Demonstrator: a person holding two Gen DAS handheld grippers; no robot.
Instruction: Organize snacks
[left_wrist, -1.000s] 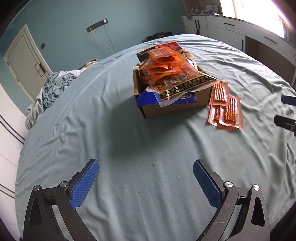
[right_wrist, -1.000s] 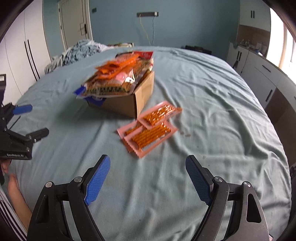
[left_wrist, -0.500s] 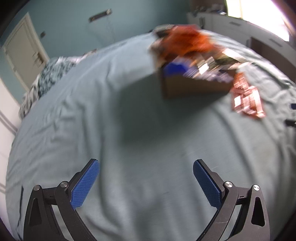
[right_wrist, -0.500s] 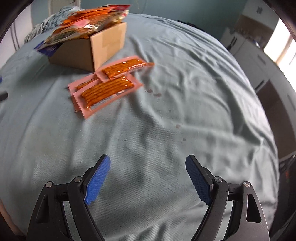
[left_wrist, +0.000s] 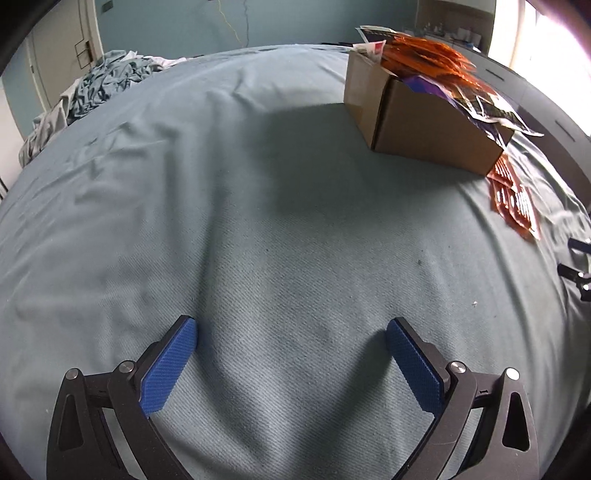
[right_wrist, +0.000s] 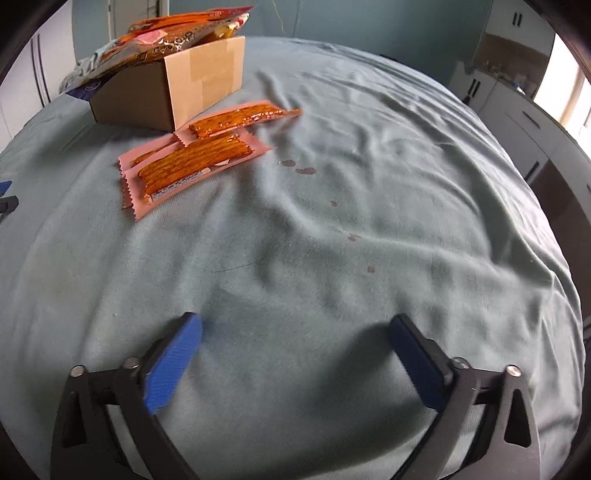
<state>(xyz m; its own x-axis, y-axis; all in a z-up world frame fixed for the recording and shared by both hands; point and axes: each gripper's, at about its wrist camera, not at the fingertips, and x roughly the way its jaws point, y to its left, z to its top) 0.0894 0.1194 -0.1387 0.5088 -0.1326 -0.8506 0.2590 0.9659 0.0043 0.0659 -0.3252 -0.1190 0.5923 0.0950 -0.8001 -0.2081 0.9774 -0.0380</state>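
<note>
A brown cardboard box (left_wrist: 424, 125) (right_wrist: 184, 88) heaped with orange and patterned snack packets (left_wrist: 439, 62) (right_wrist: 166, 33) stands on the blue-grey bedsheet. Loose pink packets of orange snack sticks (right_wrist: 195, 162) (left_wrist: 513, 195) lie flat on the sheet beside the box. My left gripper (left_wrist: 291, 343) is open and empty, low over bare sheet, well short of the box. My right gripper (right_wrist: 295, 343) is open and empty, low over the sheet, with the loose packets ahead to its left.
A pile of crumpled bedding (left_wrist: 99, 85) lies at the far left of the bed. White and dark cabinets (right_wrist: 532, 122) run along the right side past the bed's edge. Small brown stains (right_wrist: 299, 166) mark the sheet.
Both grippers have dropped lower toward the sheet and swung apart: the box slid to the right in the left view and to the upper left in the right view. Both jaws stayed open.
</note>
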